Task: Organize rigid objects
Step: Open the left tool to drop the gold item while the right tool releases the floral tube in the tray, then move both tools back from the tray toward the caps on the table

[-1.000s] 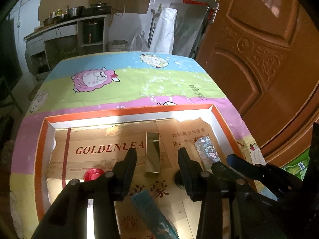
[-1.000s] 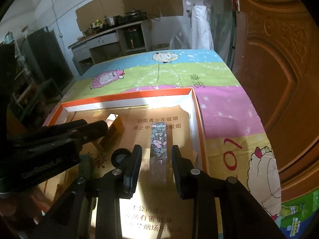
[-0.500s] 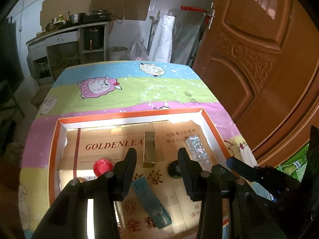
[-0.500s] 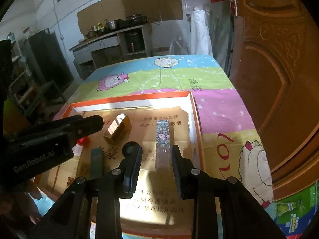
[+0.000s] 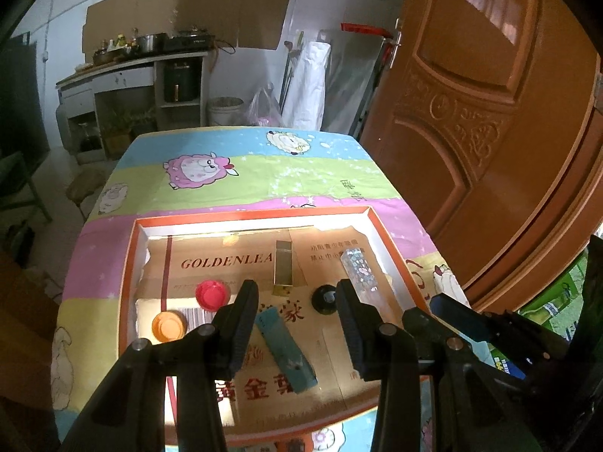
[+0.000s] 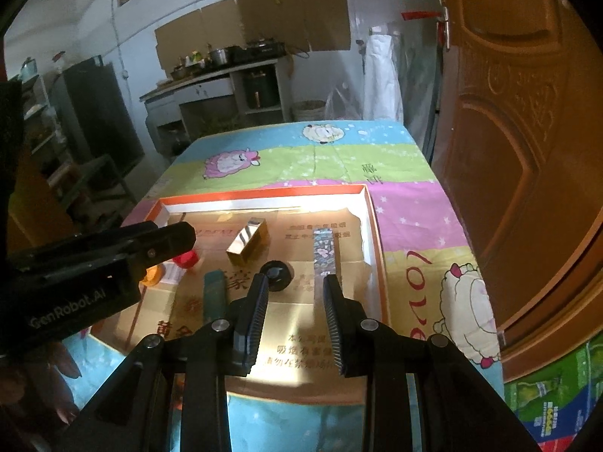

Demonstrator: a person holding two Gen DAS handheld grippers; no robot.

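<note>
Above the orange-rimmed tray (image 6: pixel 371 226), both hand-held grippers, left (image 5: pixel 294 316) and right (image 6: pixel 294 301), hang released and empty; descend squarely over the floral box (image 6: pixel 325 252).

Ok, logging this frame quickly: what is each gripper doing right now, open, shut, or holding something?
Left gripper: open, jaws apart, holding nothing, above the tray.
Right gripper: open, jaws apart, holding nothing.

Orange-rimmed tray (image 5: pixel 392 248); gold box (image 5: pixel 283 269); teal bar (image 5: pixel 284 350); red cap (image 5: pixel 211 294); orange cap (image 5: pixel 168 326).
</note>
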